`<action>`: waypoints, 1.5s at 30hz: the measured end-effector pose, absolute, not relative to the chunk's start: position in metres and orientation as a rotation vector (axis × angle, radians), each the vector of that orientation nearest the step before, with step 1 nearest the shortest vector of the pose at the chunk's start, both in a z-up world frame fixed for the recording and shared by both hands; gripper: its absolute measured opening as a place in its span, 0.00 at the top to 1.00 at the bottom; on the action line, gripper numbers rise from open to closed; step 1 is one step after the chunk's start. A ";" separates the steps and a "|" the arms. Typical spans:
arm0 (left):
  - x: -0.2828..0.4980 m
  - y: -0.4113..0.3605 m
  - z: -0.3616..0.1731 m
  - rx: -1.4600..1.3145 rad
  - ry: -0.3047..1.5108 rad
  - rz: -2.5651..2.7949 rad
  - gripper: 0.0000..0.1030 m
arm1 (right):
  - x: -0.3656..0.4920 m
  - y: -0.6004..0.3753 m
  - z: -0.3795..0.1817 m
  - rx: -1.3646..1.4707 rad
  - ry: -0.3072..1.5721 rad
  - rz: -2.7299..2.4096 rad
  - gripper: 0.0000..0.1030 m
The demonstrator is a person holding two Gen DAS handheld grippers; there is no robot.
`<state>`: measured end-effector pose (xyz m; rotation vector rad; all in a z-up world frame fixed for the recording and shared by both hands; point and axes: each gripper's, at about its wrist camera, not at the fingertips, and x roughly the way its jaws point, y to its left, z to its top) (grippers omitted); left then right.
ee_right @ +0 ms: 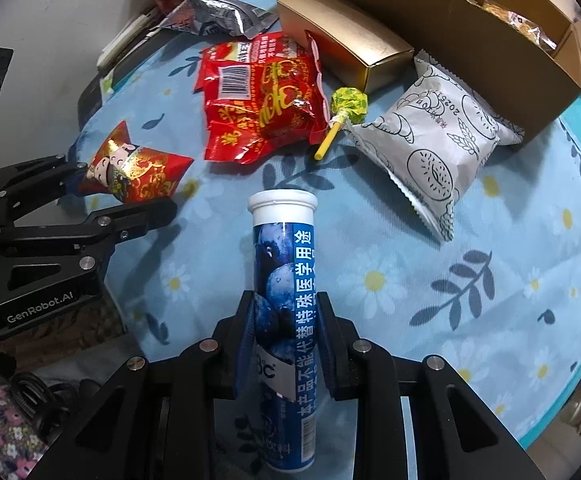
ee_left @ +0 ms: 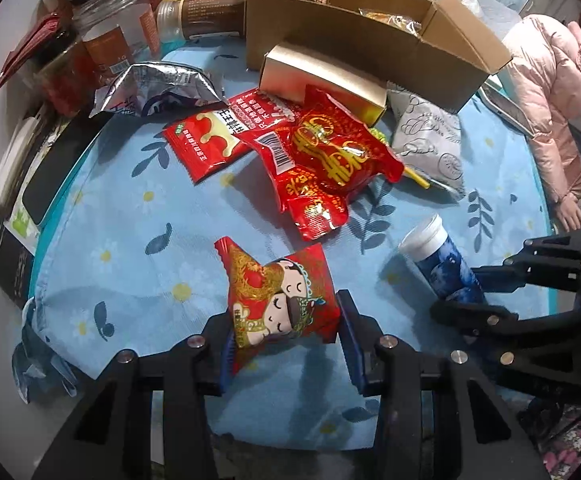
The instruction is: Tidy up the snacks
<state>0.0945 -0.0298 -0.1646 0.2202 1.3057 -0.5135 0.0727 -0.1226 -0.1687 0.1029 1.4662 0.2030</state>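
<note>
On the bench, left tool (ee_left: 286,332) is pinching a red packet (ee_left: 280,300): light, crinkly, best gripped at mid-body. Right tool (ee_right: 286,344) is clamping the blue tube (ee_right: 284,280) mid-body: rigid, slick, likely to roll.

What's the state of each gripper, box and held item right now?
left gripper: shut on red cartoon packet
right gripper: shut on blue tube
blue tube: cap on
cardboard box: open, snacks inside
gold box: closed
silver pouch: torn open
lollipop: wrapped
</note>
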 end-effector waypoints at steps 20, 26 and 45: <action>0.115 -0.048 -0.110 0.195 1.168 -0.533 0.58 | 0.082 -0.132 -0.098 0.092 1.322 0.201 0.73; 0.130 -0.061 -0.094 0.185 1.126 -0.549 0.58 | 0.093 -0.145 -0.076 0.080 1.274 0.185 0.73; 0.228 -0.128 -0.058 0.225 0.973 -0.632 0.58 | 0.177 -0.221 -0.034 0.118 1.153 0.053 0.73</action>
